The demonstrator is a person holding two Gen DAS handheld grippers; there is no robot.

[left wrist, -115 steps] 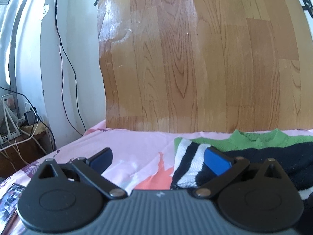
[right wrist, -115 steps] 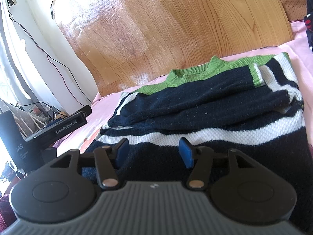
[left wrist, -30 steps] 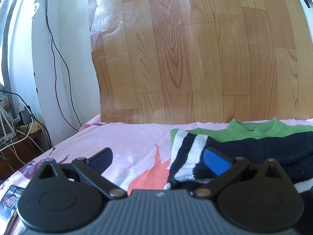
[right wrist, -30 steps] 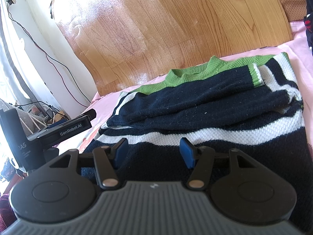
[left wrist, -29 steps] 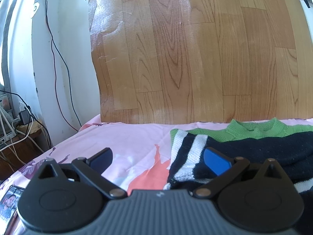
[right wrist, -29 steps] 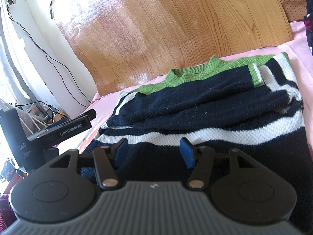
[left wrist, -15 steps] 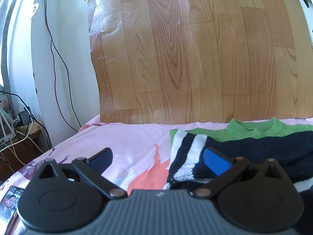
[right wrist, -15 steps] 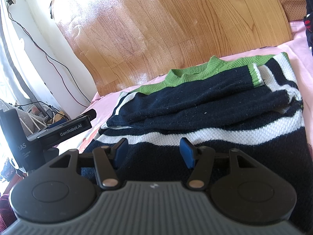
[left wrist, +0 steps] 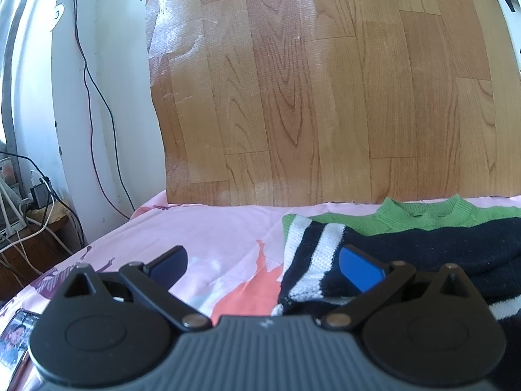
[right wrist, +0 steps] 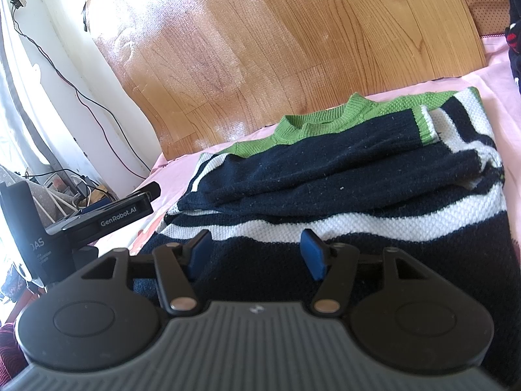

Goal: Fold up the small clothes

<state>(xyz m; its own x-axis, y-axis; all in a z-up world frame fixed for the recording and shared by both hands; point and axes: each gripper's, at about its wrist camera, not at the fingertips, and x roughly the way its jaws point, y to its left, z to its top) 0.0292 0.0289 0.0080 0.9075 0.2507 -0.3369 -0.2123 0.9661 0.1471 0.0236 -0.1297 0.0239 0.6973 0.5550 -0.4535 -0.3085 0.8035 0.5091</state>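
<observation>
A small knit sweater (right wrist: 342,176), navy with white stripes and a green collar, lies on the pink bed sheet (left wrist: 221,231) with both sleeves folded across its body. My right gripper (right wrist: 254,252) is open and empty, low over the sweater's near hem. My left gripper (left wrist: 263,264) is open and empty, at the sweater's left edge (left wrist: 309,260); its right finger is over the striped side and its left finger over bare sheet. The left gripper body also shows in the right wrist view (right wrist: 107,218), left of the sweater.
A wood-grain panel (left wrist: 325,97) stands upright behind the bed. White wall, cables and a charger (left wrist: 39,192) are at the left beyond the bed edge. Dark clothing (right wrist: 513,32) hangs at the far right. A photo print (left wrist: 13,335) is at the near left.
Since 3.8 s ago the left gripper view has shifted slightly; in the last second almost nothing moved. The right gripper and sweater have stayed still.
</observation>
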